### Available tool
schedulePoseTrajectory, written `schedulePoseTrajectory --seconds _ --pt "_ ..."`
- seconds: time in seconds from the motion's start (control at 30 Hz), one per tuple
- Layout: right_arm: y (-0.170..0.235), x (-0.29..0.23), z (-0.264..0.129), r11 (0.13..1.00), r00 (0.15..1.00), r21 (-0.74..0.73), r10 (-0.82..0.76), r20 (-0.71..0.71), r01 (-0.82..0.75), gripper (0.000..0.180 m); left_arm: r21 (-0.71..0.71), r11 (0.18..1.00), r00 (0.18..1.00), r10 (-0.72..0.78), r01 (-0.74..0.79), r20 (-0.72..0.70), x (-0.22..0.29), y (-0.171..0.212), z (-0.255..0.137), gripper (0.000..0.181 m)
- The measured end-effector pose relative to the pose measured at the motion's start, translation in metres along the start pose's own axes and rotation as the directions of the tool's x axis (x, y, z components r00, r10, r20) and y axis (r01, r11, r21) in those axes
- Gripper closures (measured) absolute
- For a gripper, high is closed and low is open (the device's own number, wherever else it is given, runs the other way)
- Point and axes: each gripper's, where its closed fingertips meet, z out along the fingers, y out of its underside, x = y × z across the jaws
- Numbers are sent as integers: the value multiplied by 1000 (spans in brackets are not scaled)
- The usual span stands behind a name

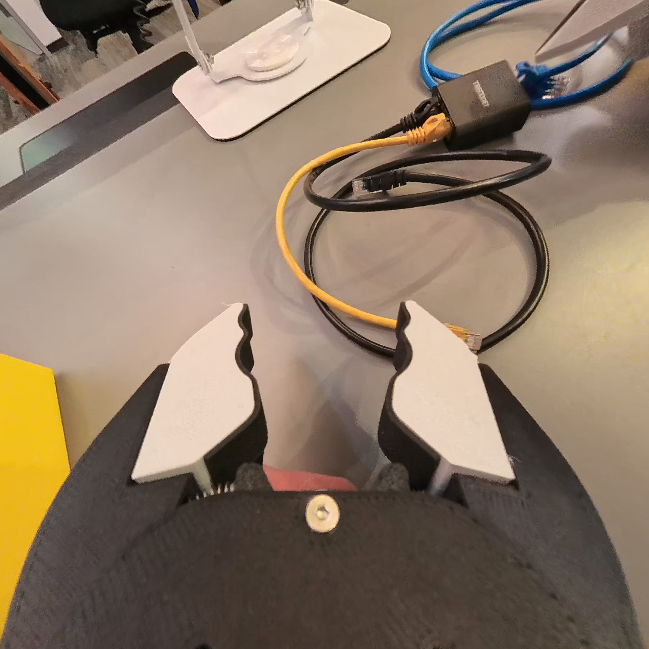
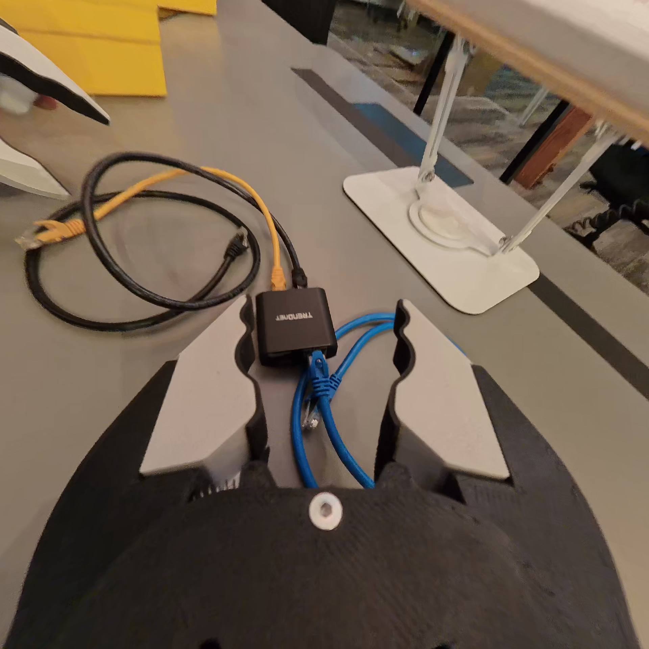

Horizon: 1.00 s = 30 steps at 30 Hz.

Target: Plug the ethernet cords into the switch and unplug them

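Note:
A small black switch (image 1: 486, 105) (image 2: 294, 325) lies on the grey table. A yellow cord (image 1: 291, 260) (image 2: 260, 207) and a black cord (image 1: 456, 196) (image 2: 147, 288) are plugged into one side. A blue cord (image 1: 453, 52) (image 2: 321, 375) is plugged into the opposite side. The free yellow plug (image 1: 465, 336) (image 2: 49, 231), black plug (image 1: 375, 182) (image 2: 237, 246) and blue plug (image 2: 310, 418) lie loose. My left gripper (image 1: 325, 309) is open and empty, near the free yellow plug. My right gripper (image 2: 325, 303) is open, straddling the switch's blue-cord side without gripping it.
A white stand base (image 1: 281, 66) (image 2: 439, 238) with clear legs sits beyond the switch. A yellow block (image 1: 24, 439) (image 2: 94, 52) lies at the table's left. A dark strip (image 2: 368, 123) runs along the table's far edge (image 1: 87, 119). Measured from the fingertips, the yellow block (image 1: 24, 439) is 15 centimetres or so from the left gripper and 35 centimetres from the right. Seen from the right wrist view (image 2: 113, 74) as well.

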Motion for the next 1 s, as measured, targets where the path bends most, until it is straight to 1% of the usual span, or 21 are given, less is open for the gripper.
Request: schedulePoseTrajectory --seconds 0.07,0.13,0.2,0.27,0.33,0.4,0.47,0.5,0.57,0.63,0.7,0.73,0.83,0.93,0.97,1.0 --pt "-10 -4 -5 1000 1000 8 0 7 0 103 13 1000 1000 -23 23 -1 -2 -1 -1 107" --pt "-16 -16 -6 999 999 -34 5 41 -4 96 23 999 999 -32 32 9 -5 -3 -3 108" --pt "-21 -38 -8 995 994 -103 14 107 -3 76 9 998 998 -65 65 -12 -2 -2 -3 99" --pt "-36 -59 -12 991 989 -128 -20 145 39 63 -22 996 995 -92 91 -42 0 -3 -5 84" --pt "-54 -65 -15 986 991 -144 -65 118 82 56 -19 999 999 -32 32 -9 -3 -14 -11 76" --pt "-77 -71 -16 982 987 -143 -102 125 120 44 -58 998 1000 27 -27 10 -5 -24 -15 68" --pt "-115 -95 -23 988 969 -68 -122 215 139 47 -96 992 996 82 -79 34 -5 -36 -16 64" --pt "-135 -105 -28 989 963 -31 -133 236 144 47 -120 988 993 103 -96 55 -7 -41 -15 63" --pt "-160 -121 -32 977 948 -27 -199 250 212 43 -157 981 991 126 -117 46 -3 -50 -12 61" --pt "-173 -132 -30 962 938 -55 -248 245 268 40 -164 979 991 126 -118 39 2 -57 -6 61" --pt "-170 -136 -27 945 928 -113 -271 255 307 37 -179 973 986 157 -145 53 2 -60 -4 61" --pt "-166 -135 -27 944 930 -133 -259 259 300 38 -172 973 984 164 -151 66 2 -63 -5 61" --pt "-149 -129 -31 956 944 -159 -202 259 248 45 -149 980 991 136 -132 18 10 -64 -9 60" --pt "-126 -122 -36 956 954 -211 -146 261 204 39 -141 979 989 151 -149 3 10 -64 -12 55" --pt "-120 -123 -36 951 953 -233 -138 270 203 33 -144 979 989 147 -147 -6 11 -65 -13 54" --pt "-117 -123 -36 947 951 -244 -140 274 210 31 -139 978 988 155 -155 -8 13 -68 -13 54"
